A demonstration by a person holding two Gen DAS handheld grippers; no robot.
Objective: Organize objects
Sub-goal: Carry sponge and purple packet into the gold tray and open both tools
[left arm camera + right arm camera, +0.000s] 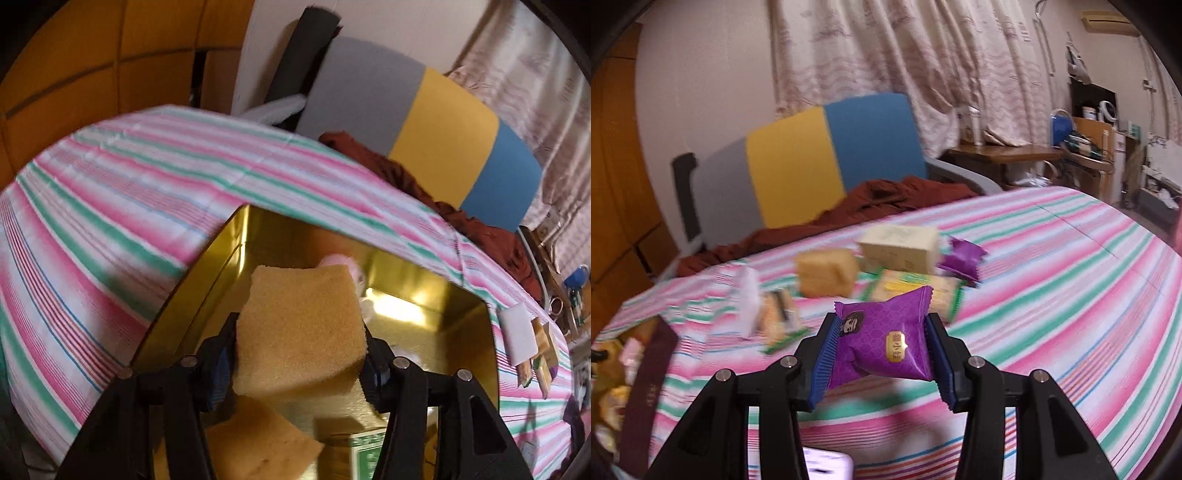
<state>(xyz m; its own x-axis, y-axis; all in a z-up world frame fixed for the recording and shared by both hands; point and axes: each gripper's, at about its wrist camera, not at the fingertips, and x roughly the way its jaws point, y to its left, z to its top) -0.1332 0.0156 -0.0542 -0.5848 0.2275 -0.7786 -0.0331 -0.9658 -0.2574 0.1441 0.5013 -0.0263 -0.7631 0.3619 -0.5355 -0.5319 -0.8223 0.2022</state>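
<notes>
A tan sponge [303,295] hangs tilted above an open gold tin [406,273], and my left gripper [299,343] is shut on it. Inside the tin lie a second tan sponge [258,446], a green-and-white packet [365,454] and a pink item [343,264], partly hidden behind the held sponge. My right gripper [882,325] is shut on a purple snack packet [882,354], lifted above the striped cloth [1052,295]. Beyond it on the cloth lie a tan sponge block [827,275], a cream box [901,247], another purple packet [962,258] and green-edged packets [916,290].
A chair with a grey, yellow and blue back [812,155] stands behind the table, with a rust-brown cloth [886,199] draped on it. A dark maroon panel [646,398] rises at the left of the right wrist view. A white packet [517,332] lies by the tin.
</notes>
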